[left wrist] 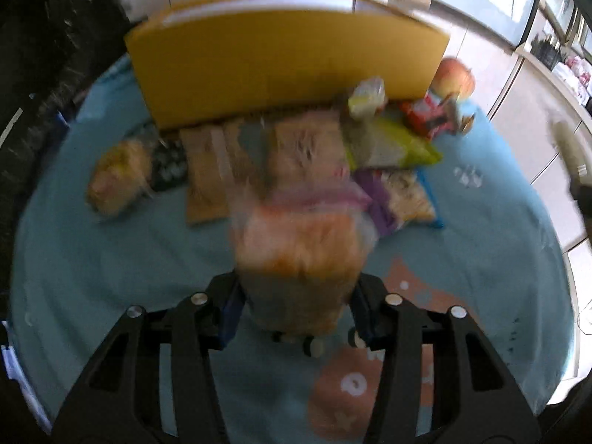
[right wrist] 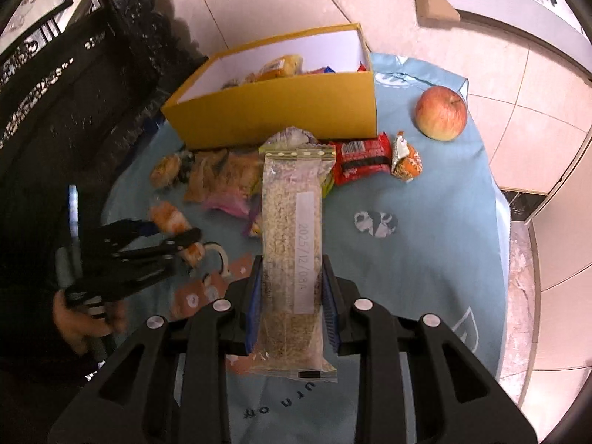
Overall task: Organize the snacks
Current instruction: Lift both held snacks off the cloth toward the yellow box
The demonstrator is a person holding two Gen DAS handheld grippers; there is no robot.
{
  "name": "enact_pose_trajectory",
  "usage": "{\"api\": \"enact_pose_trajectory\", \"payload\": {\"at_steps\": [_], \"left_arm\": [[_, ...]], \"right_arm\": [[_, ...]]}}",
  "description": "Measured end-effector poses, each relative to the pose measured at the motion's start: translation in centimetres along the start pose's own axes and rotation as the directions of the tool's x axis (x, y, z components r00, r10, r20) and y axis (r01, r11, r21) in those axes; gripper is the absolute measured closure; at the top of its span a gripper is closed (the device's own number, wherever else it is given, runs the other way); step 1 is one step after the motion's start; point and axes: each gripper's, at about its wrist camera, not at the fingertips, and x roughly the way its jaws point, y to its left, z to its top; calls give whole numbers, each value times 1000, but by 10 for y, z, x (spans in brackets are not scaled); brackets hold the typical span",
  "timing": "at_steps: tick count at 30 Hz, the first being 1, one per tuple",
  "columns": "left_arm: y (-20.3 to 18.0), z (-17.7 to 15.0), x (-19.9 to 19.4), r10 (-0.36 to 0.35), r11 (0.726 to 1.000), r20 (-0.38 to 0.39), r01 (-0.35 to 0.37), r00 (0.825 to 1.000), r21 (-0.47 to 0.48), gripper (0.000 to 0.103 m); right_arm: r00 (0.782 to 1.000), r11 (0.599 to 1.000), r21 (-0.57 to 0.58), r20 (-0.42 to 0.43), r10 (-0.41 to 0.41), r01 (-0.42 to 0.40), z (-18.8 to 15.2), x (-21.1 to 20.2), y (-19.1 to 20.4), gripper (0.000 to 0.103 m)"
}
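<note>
A round desk (right wrist: 425, 259) covered in a pale blue cloth carries a heap of snack packets, with an open yellow box (right wrist: 273, 111) standing at its far edge.

At the left side of the desk, the left gripper (left wrist: 296, 307) has its jaws partly closed around an orange, clear-wrapped snack (left wrist: 299, 248), which is badly blurred. The pads seem to press its lower end. The right wrist view shows that gripper (right wrist: 174, 238) low over the cloth near the left edge, with a hand (right wrist: 85, 322) on its handle. The wrapper looks slack and slippery, so the packet could slide free or swing out before it gets to the box.

At the middle, the right gripper (right wrist: 292, 296) is clamped narrowly on a long clear packet of grain bar (right wrist: 292, 244), gripping its near half so the far end juts out unsupported toward the box. That overhang could sag, catch the box's front wall, or knock the loose packets lying just beside the wall.

Toward the right edge lie a red packet (right wrist: 360, 157), a small orange packet (right wrist: 405, 161) and an apple (right wrist: 440, 113), the apple well apart from the heap. Being round, it could roll if the cloth is tugged.

The left wrist view shows only the box's yellow front wall (left wrist: 288, 66), hiding the inside. The right wrist view looks over that wall and shows snacks already inside, on its left and far sides. It also shows both grippers at once, which the left view does not.
</note>
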Motion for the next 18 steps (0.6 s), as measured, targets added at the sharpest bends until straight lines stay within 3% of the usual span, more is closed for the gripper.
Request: {"api": "enact_pose_trajectory", "payload": {"at_steps": [5,8,12,14,15,16,18], "left_arm": [[3,5,21,5,1000,-27,-6,1000,-21,46],[6,12,33,18,1000,-36,-19,999,-23,22],[3,21,42,44,999,-40,-44,998,-16,16],[1,17,41,54,999,-30,-53,998,8,27],[1,16,38,50,999,-19,-49,999,17,49],[0,14,35,40,999,-13,-40,999,26,57],[0,9,29,9,1000,-19,-8,1000,6,58]], "right_arm": [[999,999,6,-18,-34,34,-2,4,-8,74],[998,999,6,-35,-48,48,-4,13,-9,74],[997,999,-2,-53,-51,50,-7,25,-6,74],[996,998,-14,-63,-56,55,-9,33,-3,74],[996,998,-17,-66,-60,59,-9,36,-3,74],[995,998,-19,-71,-64,62,-11,40,-4,74],[995,998,-13,-84,-62,61,-15,47,-6,74]]}}
